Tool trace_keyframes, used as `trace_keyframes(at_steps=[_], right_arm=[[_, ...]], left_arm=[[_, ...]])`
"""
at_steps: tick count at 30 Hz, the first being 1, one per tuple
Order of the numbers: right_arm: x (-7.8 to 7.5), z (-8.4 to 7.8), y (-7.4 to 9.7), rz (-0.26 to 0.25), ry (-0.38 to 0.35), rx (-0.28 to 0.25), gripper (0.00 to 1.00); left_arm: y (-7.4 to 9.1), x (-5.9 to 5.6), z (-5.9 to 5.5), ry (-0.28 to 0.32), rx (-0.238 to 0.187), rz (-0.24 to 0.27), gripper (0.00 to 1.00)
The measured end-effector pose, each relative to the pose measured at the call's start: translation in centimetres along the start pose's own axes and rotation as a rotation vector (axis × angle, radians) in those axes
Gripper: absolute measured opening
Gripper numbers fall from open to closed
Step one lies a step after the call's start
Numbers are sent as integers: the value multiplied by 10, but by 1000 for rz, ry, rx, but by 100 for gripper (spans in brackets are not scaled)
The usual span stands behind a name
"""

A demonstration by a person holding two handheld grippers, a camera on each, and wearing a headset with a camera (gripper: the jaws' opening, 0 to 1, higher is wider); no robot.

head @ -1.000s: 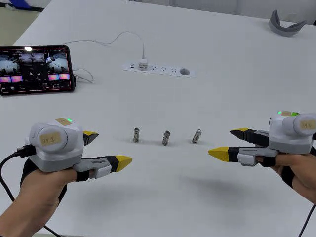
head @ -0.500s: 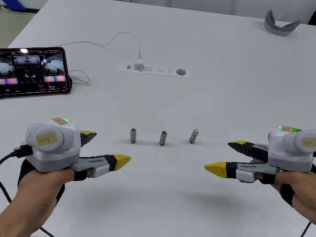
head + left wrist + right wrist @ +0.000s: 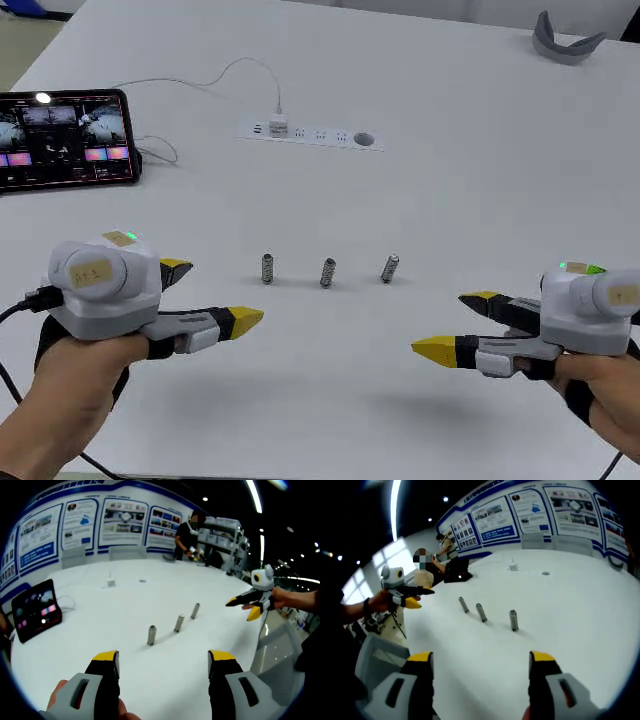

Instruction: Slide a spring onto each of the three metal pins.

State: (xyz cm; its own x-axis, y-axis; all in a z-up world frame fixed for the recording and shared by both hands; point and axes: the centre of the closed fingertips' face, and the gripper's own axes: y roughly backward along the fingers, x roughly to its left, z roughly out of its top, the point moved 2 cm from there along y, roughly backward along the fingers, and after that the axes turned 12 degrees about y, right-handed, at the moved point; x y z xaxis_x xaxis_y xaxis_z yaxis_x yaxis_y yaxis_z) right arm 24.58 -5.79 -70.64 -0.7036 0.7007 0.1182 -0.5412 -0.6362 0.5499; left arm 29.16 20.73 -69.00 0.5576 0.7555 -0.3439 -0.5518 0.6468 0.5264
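Springs (image 3: 327,272) are standing upright, three in a short row at the middle of the white tabletop (image 3: 450,180), evenly spaced and apart from one another. Whether a pin is sitting inside each coil is too small to tell.

The left gripper (image 3: 212,295) is hovering low to the left of the row, its yellow-tipped jaws spread wide and carrying nothing. The right gripper (image 3: 455,323) is hovering on the other side, a little nearer the person, likewise released and empty. Both are pointing inward toward the springs, and bare tabletop is lying between each gripper and the row, so nothing is crowding either side.

Farther back, a power strip (image 3: 310,135) is lying well behind the row, with a white cable (image 3: 215,78) curling away from it. A tablet (image 3: 65,140) is resting close to the tabletop's left edge, its screen lit. A grey band (image 3: 568,38) is sitting near the far right corner.

In the left gripper view, the springs are receding away to the right across open white surface, with the right gripper hanging beyond them.
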Motion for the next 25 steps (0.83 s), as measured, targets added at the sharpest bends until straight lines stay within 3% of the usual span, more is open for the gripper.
trace_keyframes(at_steps=[14,25], right_arm=[[0,-1,2,-7,-10,-6,81],[0,-2,1,-1,-7,-4,82]], left_arm=[[-1,-5,1,-5,11,-40,69],[1,-2,0,-5,12,-35,72]])
